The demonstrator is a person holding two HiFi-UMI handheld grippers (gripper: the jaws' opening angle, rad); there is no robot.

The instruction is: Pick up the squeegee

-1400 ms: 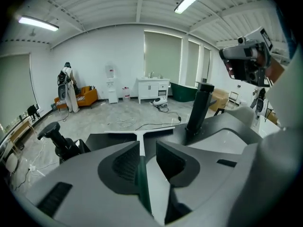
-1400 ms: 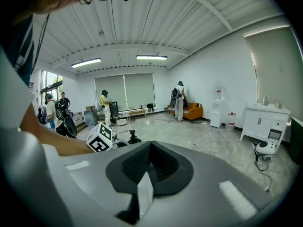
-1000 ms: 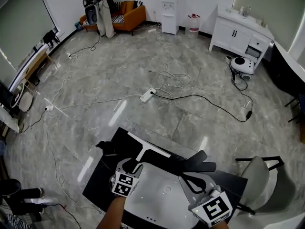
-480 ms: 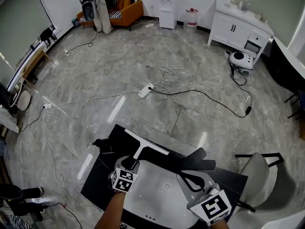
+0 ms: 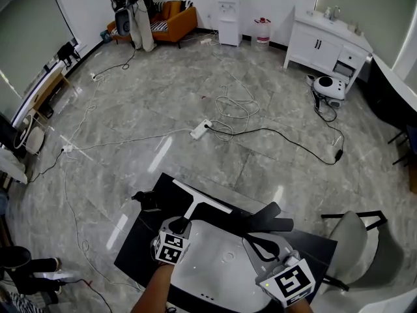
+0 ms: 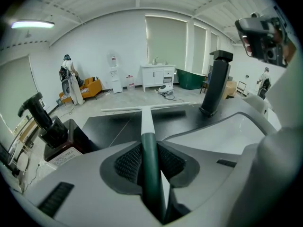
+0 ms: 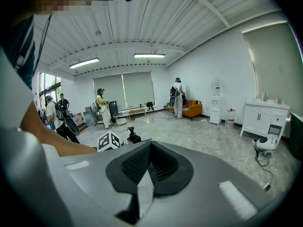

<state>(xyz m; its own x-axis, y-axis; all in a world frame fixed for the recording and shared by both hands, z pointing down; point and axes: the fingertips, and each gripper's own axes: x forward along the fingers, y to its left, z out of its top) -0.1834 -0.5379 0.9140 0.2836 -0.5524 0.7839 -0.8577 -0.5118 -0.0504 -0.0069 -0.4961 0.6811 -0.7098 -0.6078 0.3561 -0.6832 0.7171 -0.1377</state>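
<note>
The squeegee (image 5: 195,201) lies on a black table (image 5: 140,246), its white blade toward the far edge and its dark green handle (image 6: 147,141) pointing back at me. My left gripper (image 5: 181,225) is over that handle. In the left gripper view the handle runs straight between the two mesh pads (image 6: 127,162), and the jaws are closing and touch it on both sides. My right gripper (image 5: 255,241) hovers over a white glossy basin (image 5: 218,259) to the right, apart from the squeegee. In the right gripper view its pads (image 7: 135,162) meet with nothing between them.
A black tap-like fitting (image 5: 270,217) stands right of the blade, tall in the left gripper view (image 6: 215,84). A black handled device (image 5: 146,201) sits at the table's left corner. A grey chair (image 5: 355,240) stands at right. Cables and a power strip (image 5: 201,130) lie on the floor beyond.
The left gripper's jaws have come together around the squeegee handle. Both hands have stayed about where they were.
</note>
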